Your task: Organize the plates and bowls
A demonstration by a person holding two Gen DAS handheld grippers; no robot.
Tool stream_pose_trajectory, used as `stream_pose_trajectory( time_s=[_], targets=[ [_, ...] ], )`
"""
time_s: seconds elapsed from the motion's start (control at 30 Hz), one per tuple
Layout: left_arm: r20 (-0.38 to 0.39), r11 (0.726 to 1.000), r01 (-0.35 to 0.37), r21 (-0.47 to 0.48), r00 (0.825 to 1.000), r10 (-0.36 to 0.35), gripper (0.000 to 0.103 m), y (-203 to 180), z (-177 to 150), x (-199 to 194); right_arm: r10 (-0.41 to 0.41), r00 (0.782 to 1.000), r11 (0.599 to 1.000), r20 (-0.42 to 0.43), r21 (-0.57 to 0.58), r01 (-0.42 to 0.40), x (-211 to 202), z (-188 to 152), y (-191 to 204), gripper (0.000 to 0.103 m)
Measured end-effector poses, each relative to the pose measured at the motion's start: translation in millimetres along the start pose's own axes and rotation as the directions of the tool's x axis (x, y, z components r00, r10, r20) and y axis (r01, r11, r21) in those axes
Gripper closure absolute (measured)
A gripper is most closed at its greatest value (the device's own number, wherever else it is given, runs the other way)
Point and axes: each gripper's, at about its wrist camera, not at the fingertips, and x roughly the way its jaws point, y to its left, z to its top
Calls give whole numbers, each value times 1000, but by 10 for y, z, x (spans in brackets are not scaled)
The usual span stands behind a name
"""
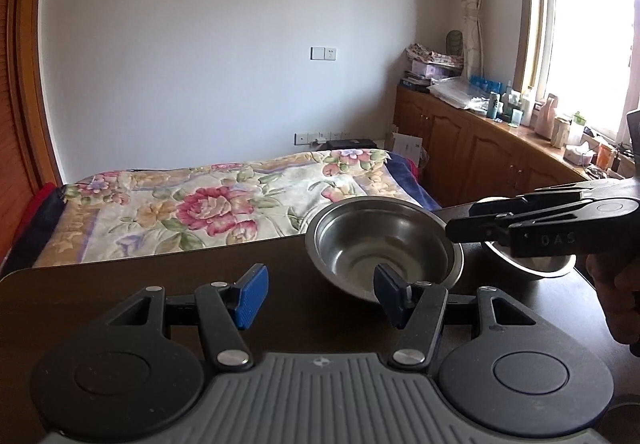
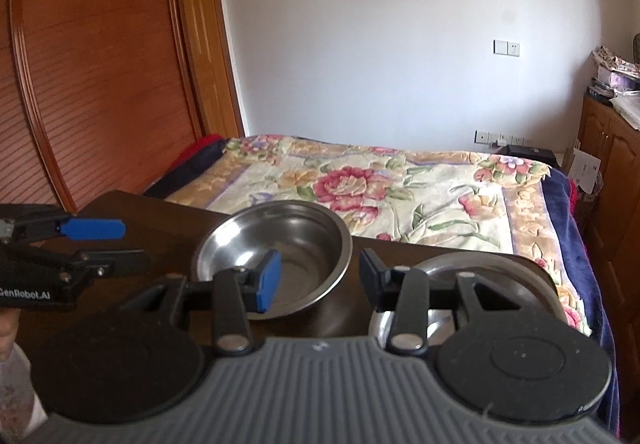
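Your left gripper hangs over the dark table with its jaws wide and nothing between them; the larger steel bowl sits just ahead, off its right finger. Your right gripper is narrower, also empty, with that bowl ahead to its left and the second steel bowl right under its right finger.

**Dark table, two steel bowls**

A dark wooden table is sitting right against the flowery bed. The bigger steel bowl is resting near the table's bed-side edge, a second steel bowl sitting just beside it.
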Motion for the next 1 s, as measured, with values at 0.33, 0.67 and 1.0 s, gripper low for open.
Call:
stream_pose_trajectory(
  time_s=[0.33, 0.67, 1.0],
  targets=[
    [-42, 999, 32, -39, 999, -33, 22, 40, 64, 271, -13, 998, 1000, -64, -11, 12, 268, 60, -45, 58],
    [-74, 998, 42, -40, 996, -44, 31, 46, 46, 364, 4, 995, 1000, -101, -28, -7, 340, 28, 30, 58],
    [-88, 998, 51, -36, 995, -54, 53, 36, 42, 357, 23, 993, 999, -117, -28, -26, 370, 17, 50, 74]
  ],
)
